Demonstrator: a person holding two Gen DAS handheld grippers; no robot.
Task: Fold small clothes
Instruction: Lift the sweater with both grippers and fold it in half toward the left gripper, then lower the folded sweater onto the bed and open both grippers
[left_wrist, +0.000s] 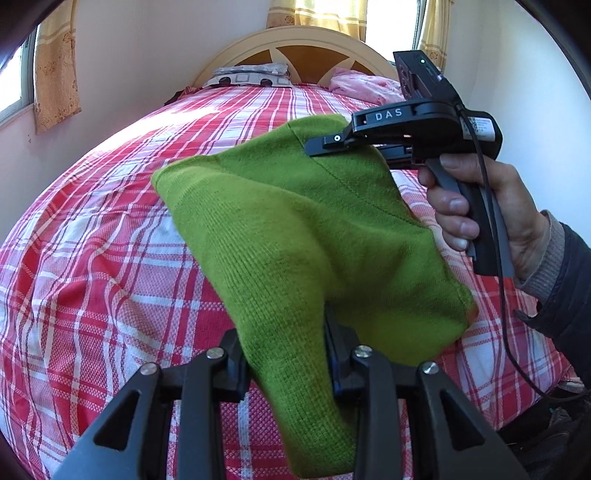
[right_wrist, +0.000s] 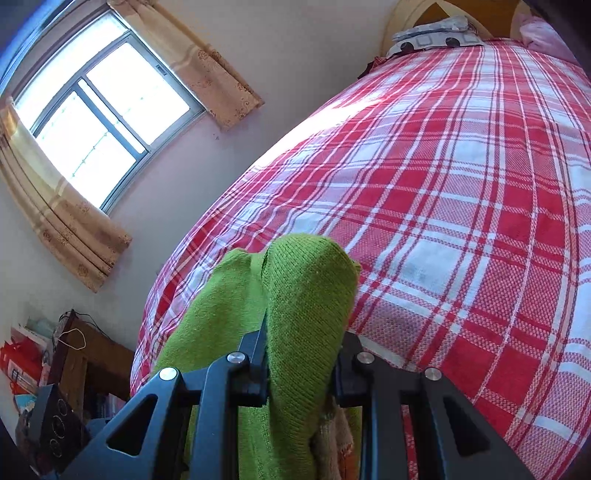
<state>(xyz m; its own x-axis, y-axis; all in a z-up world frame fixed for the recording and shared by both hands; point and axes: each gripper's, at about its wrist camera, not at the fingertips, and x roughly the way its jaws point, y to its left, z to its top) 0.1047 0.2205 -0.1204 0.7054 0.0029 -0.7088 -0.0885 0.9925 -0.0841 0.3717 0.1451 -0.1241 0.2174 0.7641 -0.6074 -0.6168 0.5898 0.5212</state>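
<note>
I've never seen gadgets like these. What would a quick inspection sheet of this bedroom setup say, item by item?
Surface: bed with a red and white plaid bedspread.
Job's things: green knit garment, held up off the bed between both grippers.
Clutter: patterned pillow and pink cloth by the headboard.
Grippers: left gripper shut on one end of the garment; right gripper shut on its upper edge, held by the right hand.
Cables: black cable hanging from the right gripper.
Surroundings: window with beige curtains; wooden furniture with cluttered items beside the bed.
</note>
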